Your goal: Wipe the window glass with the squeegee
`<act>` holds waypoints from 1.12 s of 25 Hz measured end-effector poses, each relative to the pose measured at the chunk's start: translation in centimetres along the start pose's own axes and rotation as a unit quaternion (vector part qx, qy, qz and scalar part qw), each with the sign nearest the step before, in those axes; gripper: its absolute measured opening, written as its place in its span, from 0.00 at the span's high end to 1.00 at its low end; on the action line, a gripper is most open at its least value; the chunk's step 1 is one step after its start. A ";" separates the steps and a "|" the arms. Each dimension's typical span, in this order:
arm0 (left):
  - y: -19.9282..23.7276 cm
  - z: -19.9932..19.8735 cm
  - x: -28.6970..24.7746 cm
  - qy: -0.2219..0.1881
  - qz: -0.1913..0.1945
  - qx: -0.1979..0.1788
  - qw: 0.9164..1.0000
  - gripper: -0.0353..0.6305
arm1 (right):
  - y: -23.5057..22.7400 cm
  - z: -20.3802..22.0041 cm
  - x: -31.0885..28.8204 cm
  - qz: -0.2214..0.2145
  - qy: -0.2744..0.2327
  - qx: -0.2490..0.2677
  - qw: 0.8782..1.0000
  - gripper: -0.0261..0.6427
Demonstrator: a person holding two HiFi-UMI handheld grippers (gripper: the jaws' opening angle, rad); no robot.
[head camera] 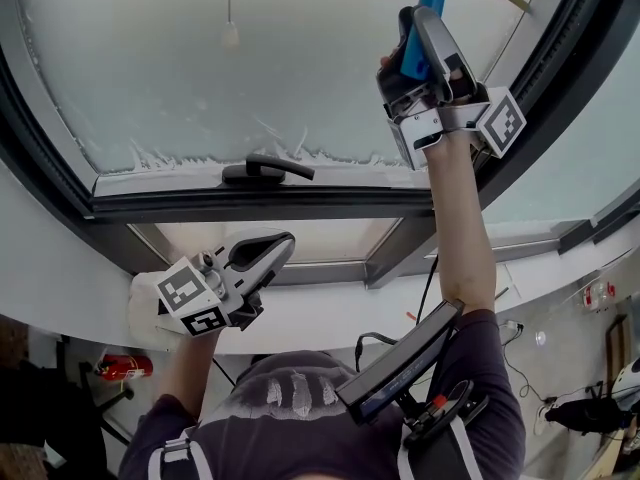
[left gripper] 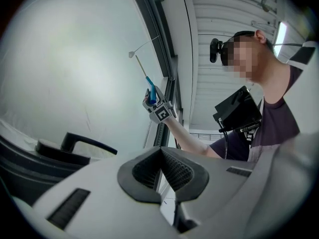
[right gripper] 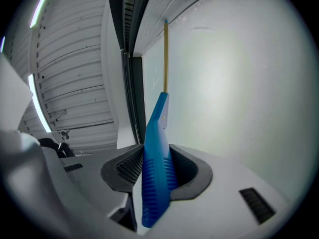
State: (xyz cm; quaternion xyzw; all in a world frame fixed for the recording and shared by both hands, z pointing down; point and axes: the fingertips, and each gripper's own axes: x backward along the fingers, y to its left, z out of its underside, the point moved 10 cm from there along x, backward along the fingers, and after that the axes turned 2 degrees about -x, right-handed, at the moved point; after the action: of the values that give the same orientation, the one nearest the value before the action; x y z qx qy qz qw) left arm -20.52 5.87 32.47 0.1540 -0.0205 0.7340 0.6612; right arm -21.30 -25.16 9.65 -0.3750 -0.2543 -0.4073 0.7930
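- A broad pane of glass (head camera: 250, 58) is filling the view, hazy and pale. A ragged strip of foam (head camera: 160, 154) is clinging along its lower edge, above a dark frame (head camera: 60, 183).
- At the left, the left gripper (head camera: 278, 242) is hanging low by the white sill, under the window. Its jaws are pressing together on nothing.
- In the middle, a black handle (head camera: 268, 168) is lying across the bottom rail, and a thin cord (head camera: 229, 13) is dangling in front of the pane.
- At the right, the right gripper (head camera: 425, 23) is reaching high on an outstretched arm, its jaws clamping the blue grip of the squeegee (right gripper: 154, 183). The yellow blade is pointing up towards the top corner beside the frame. Whether it is touching the pane, I cannot tell.
- Risks, as I am judging them:
  - The jaws are pinching only the narrow grip, so hard pressure may twist it and lift the blade, leaving streaks.
  - A downward pull may snag the cord or hit the handle.
  - Starting this near the frame may catch the blade's end.
- Below the sill, the room is looking cluttered. A red extinguisher (head camera: 125, 368) is lying at the left and cables are trailing at the right.
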 end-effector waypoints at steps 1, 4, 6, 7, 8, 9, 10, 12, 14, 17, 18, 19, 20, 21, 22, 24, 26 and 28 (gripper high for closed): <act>-0.1 0.2 0.1 0.001 -0.001 0.003 1.000 0.94 | 0.0 0.2 0.2 0.000 0.000 -0.001 1.000 0.75; -0.3 0.7 0.3 0.003 -0.002 0.010 1.000 0.94 | -0.2 0.6 1.0 0.001 0.002 0.000 1.000 0.75; -0.4 1.0 0.5 0.005 -0.006 0.015 1.000 0.94 | -0.6 1.1 1.5 0.001 0.004 -0.002 1.000 0.75; -0.4 1.2 0.6 0.006 -0.008 0.017 1.000 0.94 | -0.7 1.3 1.7 0.001 0.004 -0.004 1.000 0.75; -0.4 1.3 0.6 0.007 -0.010 0.021 1.000 0.94 | -0.8 1.5 1.9 0.002 0.005 -0.007 1.000 0.75; -0.5 1.5 0.6 0.007 -0.012 0.024 1.000 0.94 | -0.9 1.7 2.1 0.003 0.005 -0.008 1.000 0.75; -0.5 1.6 0.6 0.008 -0.012 0.028 1.000 0.94 | -1.0 1.9 2.4 0.005 0.006 -0.010 1.000 0.75; -0.7 1.9 0.5 0.011 -0.013 0.033 0.999 0.94 | -1.2 2.3 3.1 0.008 0.009 -0.013 1.000 0.75; -0.8 2.3 0.5 0.015 -0.015 0.036 0.999 0.94 | -1.4 2.8 3.8 0.012 0.009 -0.019 1.000 0.75; -0.8 2.6 0.6 0.016 -0.017 0.041 0.999 0.94 | -1.8 3.7 4.8 0.016 0.007 -0.028 0.999 0.75; -0.9 2.7 0.6 0.017 -0.017 0.042 0.999 0.94 | -1.9 3.9 5.1 0.016 0.006 -0.030 0.999 0.75; -0.9 2.8 0.6 0.018 -0.017 0.044 0.999 0.94 | -2.1 4.2 5.4 0.016 0.004 -0.033 0.999 0.75; -0.9 2.9 0.6 0.018 -0.018 0.045 0.999 0.94 | -2.2 4.5 5.6 0.017 0.004 -0.035 0.999 0.75; -1.0 3.0 0.6 0.019 -0.019 0.047 0.999 0.94 | -2.3 4.7 5.9 0.018 0.003 -0.037 0.999 0.75; -1.0 3.0 0.6 0.019 -0.019 0.048 0.998 0.94 | -2.4 4.9 6.2 0.019 0.003 -0.039 0.999 0.75; -1.0 3.1 0.7 0.020 -0.021 0.050 0.998 0.94 | -2.6 5.3 6.8 0.021 0.004 -0.041 0.999 0.75; -1.0 3.3 0.9 0.022 -0.023 0.052 0.998 0.94 | -2.8 5.7 7.3 0.024 0.004 -0.043 0.999 0.75; -1.1 3.4 1.0 0.023 -0.026 0.055 0.998 0.94 | -3.0 6.3 8.0 0.027 0.004 -0.048 0.998 0.75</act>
State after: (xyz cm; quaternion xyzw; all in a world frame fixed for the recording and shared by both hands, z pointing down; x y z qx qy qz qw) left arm -18.86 6.15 35.80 0.1739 0.0388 0.7202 0.6705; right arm -20.10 -24.89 20.13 -0.4174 -0.2212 -0.3987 0.7861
